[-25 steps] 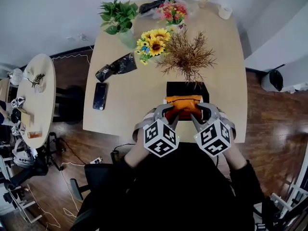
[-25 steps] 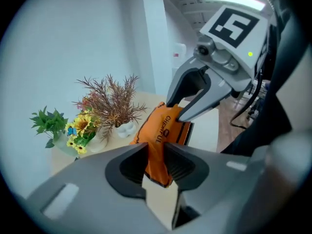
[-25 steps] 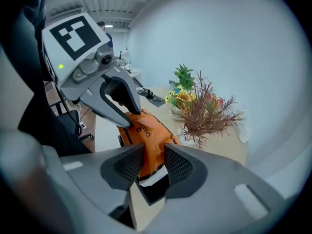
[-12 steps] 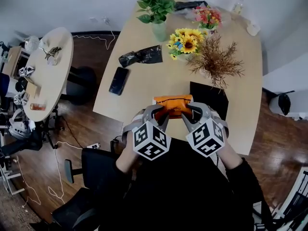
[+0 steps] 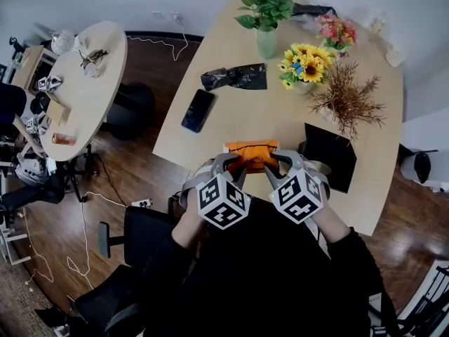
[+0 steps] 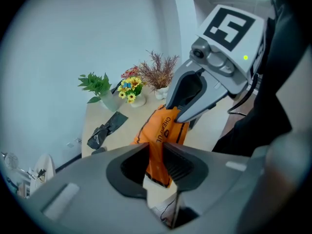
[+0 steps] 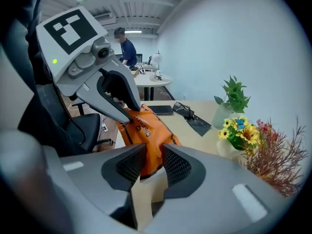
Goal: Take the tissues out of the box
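An orange tissue pack (image 5: 252, 153) with black print hangs over the near edge of the wooden table (image 5: 231, 128), held between both grippers. My left gripper (image 5: 235, 166) is shut on the pack's left end. In the left gripper view the orange film (image 6: 158, 130) is pinched between the jaws (image 6: 156, 162). My right gripper (image 5: 275, 161) grips the other end, and the right gripper view shows the pack (image 7: 146, 130) squeezed between its pads (image 7: 152, 162). Each gripper's fingers appear in the other's view, at the pack's far end.
On the table lie a phone (image 5: 198, 110), a crumpled black bag (image 5: 235, 77), a black box (image 5: 330, 149) right of the pack, a sunflower vase (image 5: 305, 60), dried twigs (image 5: 347, 100) and a green plant (image 5: 265, 9). A round table (image 5: 77, 83) stands left. A person (image 7: 127, 47) stands far off.
Both grippers, still holding the orange pack, have shifted left along the table edge, away from the black box. The head view has swung so that the table sits further right.
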`<state>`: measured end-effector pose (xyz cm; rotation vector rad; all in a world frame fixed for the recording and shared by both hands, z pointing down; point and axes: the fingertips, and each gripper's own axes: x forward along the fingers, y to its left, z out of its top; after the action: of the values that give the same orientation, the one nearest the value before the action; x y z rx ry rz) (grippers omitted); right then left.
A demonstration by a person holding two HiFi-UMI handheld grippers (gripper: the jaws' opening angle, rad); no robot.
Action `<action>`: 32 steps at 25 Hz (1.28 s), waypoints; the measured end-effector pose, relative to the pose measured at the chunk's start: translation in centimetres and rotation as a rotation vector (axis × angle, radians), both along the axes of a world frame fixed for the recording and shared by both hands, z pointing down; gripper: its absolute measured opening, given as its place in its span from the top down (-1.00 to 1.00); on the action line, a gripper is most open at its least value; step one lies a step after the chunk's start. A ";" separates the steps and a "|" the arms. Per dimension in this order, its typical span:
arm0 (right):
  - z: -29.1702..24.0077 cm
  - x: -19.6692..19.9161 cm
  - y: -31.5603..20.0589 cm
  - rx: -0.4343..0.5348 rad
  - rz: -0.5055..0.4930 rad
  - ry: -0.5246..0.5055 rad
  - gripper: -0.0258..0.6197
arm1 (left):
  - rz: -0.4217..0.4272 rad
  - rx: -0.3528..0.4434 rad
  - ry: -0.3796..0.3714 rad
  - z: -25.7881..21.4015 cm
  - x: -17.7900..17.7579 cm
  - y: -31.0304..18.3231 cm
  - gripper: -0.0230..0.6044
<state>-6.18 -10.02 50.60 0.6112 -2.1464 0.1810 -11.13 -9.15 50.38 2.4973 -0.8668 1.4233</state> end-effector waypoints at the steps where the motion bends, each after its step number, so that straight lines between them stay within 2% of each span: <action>1: 0.7 -0.2 -0.3 -0.018 0.010 0.002 0.59 | 0.005 -0.009 0.000 0.7 -0.2 -0.3 0.70; 7: 4.9 -0.1 -1.6 -0.093 0.056 0.070 0.59 | 0.056 -0.076 0.003 5.0 -0.1 -1.8 0.71; 13: 8.3 0.5 -1.2 -0.154 0.048 0.175 0.57 | 0.109 -0.137 -0.012 8.5 0.7 -1.6 0.70; 17: 9.9 0.6 -0.4 -0.167 0.014 0.237 0.54 | 0.102 -0.172 0.010 10.4 0.9 -1.0 0.67; 22: 10.3 0.8 -0.8 -0.186 0.002 0.254 0.53 | 0.057 -0.176 0.086 10.6 1.0 -1.6 0.65; 24: 10.3 0.9 -1.0 -0.205 0.007 0.237 0.51 | 0.039 -0.190 0.133 10.5 0.9 -1.7 0.63; 26: 10.3 1.0 -1.0 -0.222 0.024 0.201 0.49 | -0.009 -0.239 0.236 10.0 0.9 -1.6 0.48; 27: 10.3 1.0 -1.0 -0.230 0.036 0.179 0.48 | -0.057 -0.274 0.306 9.7 0.7 -1.6 0.34; 29: 10.0 1.3 -1.2 -0.236 0.064 0.136 0.43 | -0.180 -0.306 0.430 8.4 -0.2 -2.1 0.20; 32: 8.3 2.1 -1.8 -0.192 0.129 0.066 0.28 | -0.316 -0.229 0.531 6.1 -2.8 -3.2 0.16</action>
<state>-4.06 -11.81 58.94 0.6346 -1.9985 0.4268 -13.96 -12.36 56.49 2.2627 -0.8727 0.6689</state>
